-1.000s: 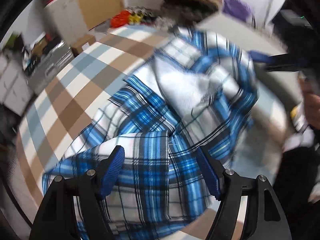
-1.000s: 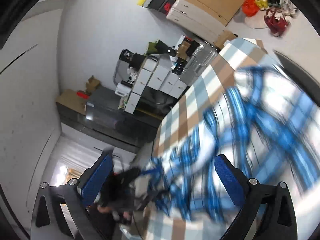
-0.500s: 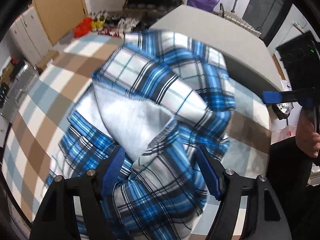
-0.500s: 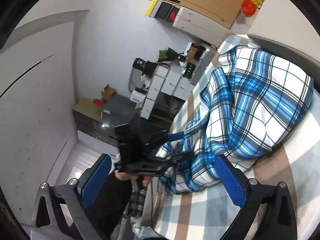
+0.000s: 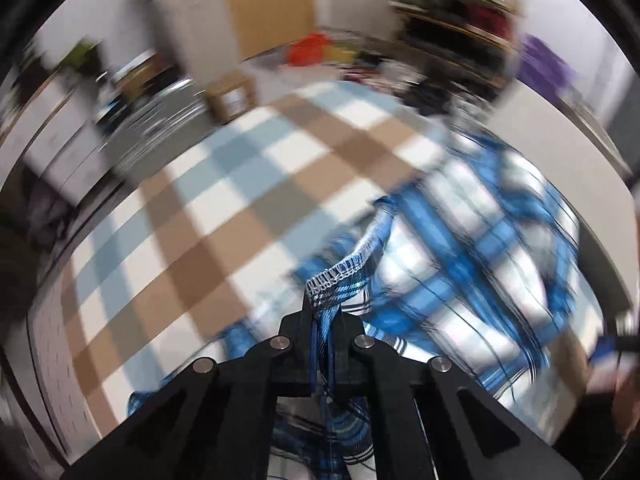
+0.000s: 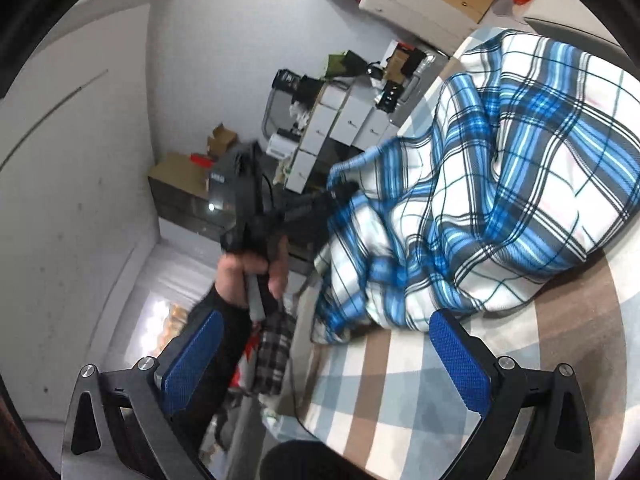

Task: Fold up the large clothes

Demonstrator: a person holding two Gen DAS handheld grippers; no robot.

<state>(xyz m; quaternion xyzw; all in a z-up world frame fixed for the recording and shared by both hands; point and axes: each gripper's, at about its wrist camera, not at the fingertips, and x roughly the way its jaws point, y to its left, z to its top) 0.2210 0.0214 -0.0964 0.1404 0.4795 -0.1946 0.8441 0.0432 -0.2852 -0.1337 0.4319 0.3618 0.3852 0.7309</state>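
On the checked worktop (image 6: 452,408) the plaid garment (image 6: 500,184) lies bunched, apparently unfolded; left gripper (image 5: 325,312) pinches its hem, right gripper (image 6: 328,354) gapes empty.

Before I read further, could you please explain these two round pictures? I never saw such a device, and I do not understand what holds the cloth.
A person holds one two-finger gripper in each hand; a fisheye camera on each looks along its fingers. In the left view, the left gripper is shut on the edge of a blue plaid garment, bunched on a checked tablecloth. In the right view, the right gripper is open and empty; beyond it a hand holds the left gripper.
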